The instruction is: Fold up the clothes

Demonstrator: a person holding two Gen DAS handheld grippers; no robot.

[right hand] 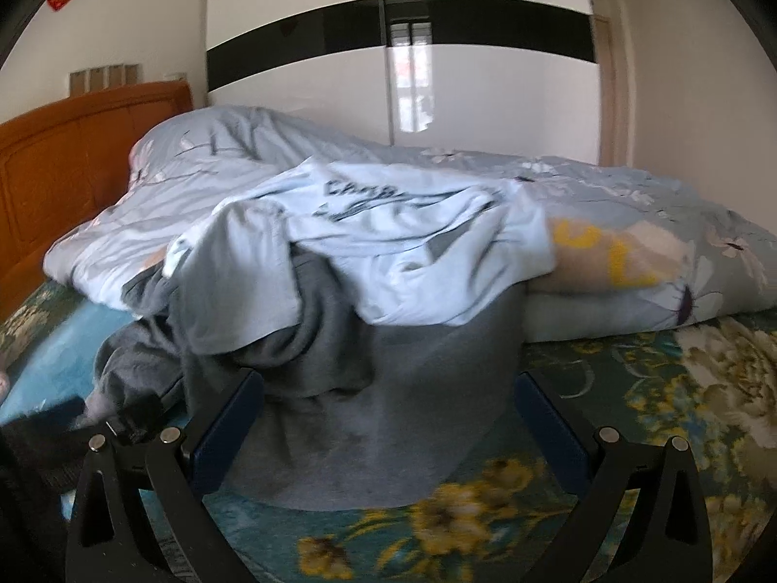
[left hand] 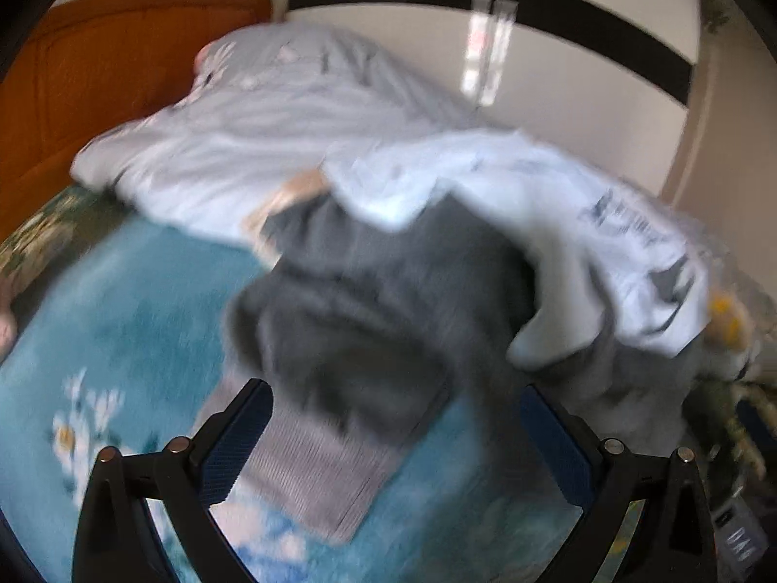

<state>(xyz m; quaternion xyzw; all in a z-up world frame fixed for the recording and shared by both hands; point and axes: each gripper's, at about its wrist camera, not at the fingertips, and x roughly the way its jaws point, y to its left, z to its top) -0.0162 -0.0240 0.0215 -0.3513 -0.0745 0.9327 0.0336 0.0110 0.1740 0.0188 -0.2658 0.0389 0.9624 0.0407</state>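
Note:
A heap of clothes lies on the bed. A dark grey garment (left hand: pixel 369 311) with a ribbed cuff (left hand: pixel 315 476) sprawls toward my left gripper (left hand: pixel 396 442), which is open; the cuff lies between its blue-padded fingers (left hand: pixel 238 442). A pale blue printed shirt (left hand: pixel 582 223) drapes over the heap. In the right wrist view the same printed shirt (right hand: pixel 388 238) covers the dark grey garment (right hand: pixel 320 340) and a smoother grey garment (right hand: pixel 398 418). My right gripper (right hand: pixel 388 427) is open, and the smoother grey garment's hem lies between its fingers. The left view is motion-blurred.
A light blue floral duvet (right hand: pixel 631 194) is bunched behind the clothes. A teal blanket (left hand: pixel 136 301) covers the left of the bed, a green flowered sheet (right hand: pixel 655 388) the right. An orange wooden headboard (right hand: pixel 73 155) stands at left, a white wardrobe (right hand: pixel 437 73) behind.

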